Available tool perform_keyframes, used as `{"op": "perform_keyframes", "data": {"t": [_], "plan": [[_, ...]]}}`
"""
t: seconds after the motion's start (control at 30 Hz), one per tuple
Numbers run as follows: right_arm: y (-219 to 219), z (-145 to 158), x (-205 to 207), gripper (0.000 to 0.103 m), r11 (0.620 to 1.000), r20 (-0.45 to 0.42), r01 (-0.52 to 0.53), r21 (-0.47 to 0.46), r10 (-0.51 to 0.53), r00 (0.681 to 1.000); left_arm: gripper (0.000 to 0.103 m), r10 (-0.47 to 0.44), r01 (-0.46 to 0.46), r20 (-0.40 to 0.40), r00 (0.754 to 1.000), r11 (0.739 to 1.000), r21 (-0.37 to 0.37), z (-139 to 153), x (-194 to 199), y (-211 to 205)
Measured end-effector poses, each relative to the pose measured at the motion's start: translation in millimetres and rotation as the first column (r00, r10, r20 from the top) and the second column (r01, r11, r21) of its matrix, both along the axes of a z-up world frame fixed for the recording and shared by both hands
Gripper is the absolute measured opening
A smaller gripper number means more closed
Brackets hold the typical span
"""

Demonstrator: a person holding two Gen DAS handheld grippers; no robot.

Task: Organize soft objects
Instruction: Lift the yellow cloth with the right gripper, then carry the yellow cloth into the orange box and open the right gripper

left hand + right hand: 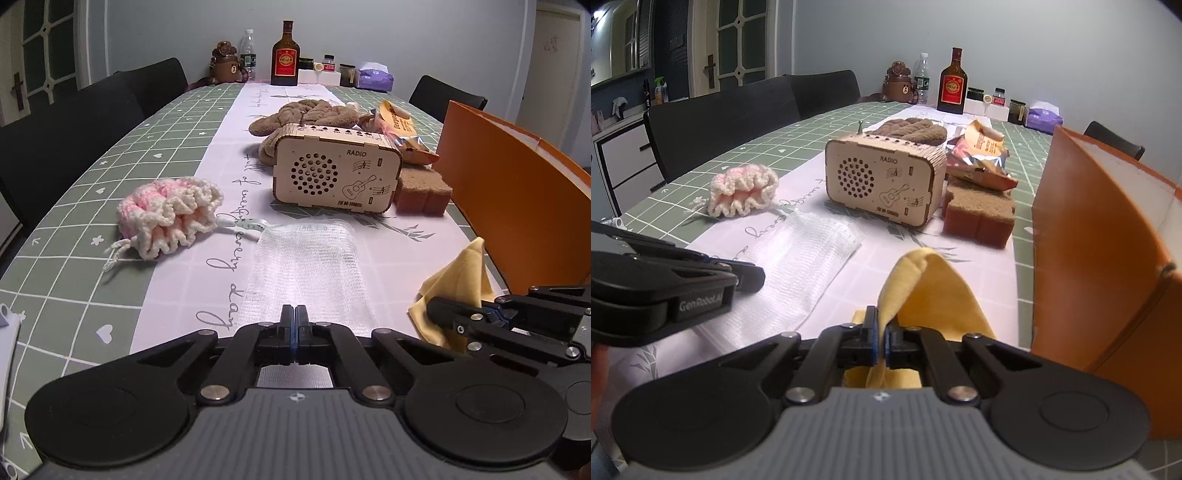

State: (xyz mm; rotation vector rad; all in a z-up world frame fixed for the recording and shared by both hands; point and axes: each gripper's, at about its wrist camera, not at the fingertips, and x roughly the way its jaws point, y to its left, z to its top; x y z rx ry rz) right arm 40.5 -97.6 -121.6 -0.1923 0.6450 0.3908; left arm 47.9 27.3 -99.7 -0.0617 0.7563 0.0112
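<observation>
On the worktop (110,155) the mesh pouch (306,266) lies nearest, in the middle. Left of it sits the crocheted pouch (171,216); right of it the folded cloth (461,280), just beside the open box (517,206) at the right edge. Behind the mesh pouch stands the radio (334,173), with the sponge (423,192) touching its right side, a snack bag (399,125) behind that, and a plush towel (306,116) behind the radio. Bottles (284,55) line the far end.

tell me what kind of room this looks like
Probably a home dining room: a long table under a checked tablecloth, dark dining chairs along it, and a panelled glass door behind.
</observation>
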Motion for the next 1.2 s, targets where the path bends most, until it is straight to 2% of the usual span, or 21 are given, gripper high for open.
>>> {"op": "perform_keyframes", "data": {"t": [0.3,0.6,0.93,1.07,1.2], "plan": [[0.5,27.5,-11.3,0.000,0.999,0.033,-0.049,0.021,0.049,0.998,0.000,0.004,-0.002,0.061,0.998,1.000,-0.027,26.7,-14.3,3.6],[-3.8,78.3,-19.6,0.000,0.992,0.122,-0.122,0.023,0.118,0.985,0.000,-0.007,0.016,0.162,0.987,0.998,-0.054,73.1,-24.9,5.1],[-37.0,141.2,-18.2,0.000,0.990,0.205,-0.136,-0.044,0.142,0.968,0.000,-0.092,0.115,0.262,0.961,0.990,-0.076,121.9,-21.6,-27.1],[-59.5,162.8,-16.4,0.000,0.990,0.224,-0.112,-0.084,0.128,0.966,0.000,-0.152,0.183,0.290,0.945,0.980,-0.082,137.7,-15.8,-50.5],[-84.8,171.7,-10.5,0.000,0.987,0.213,-0.073,-0.140,0.102,0.972,0.000,-0.221,0.259,0.291,0.931,0.961,-0.099,147.1,-6.0,-76.9]]}}
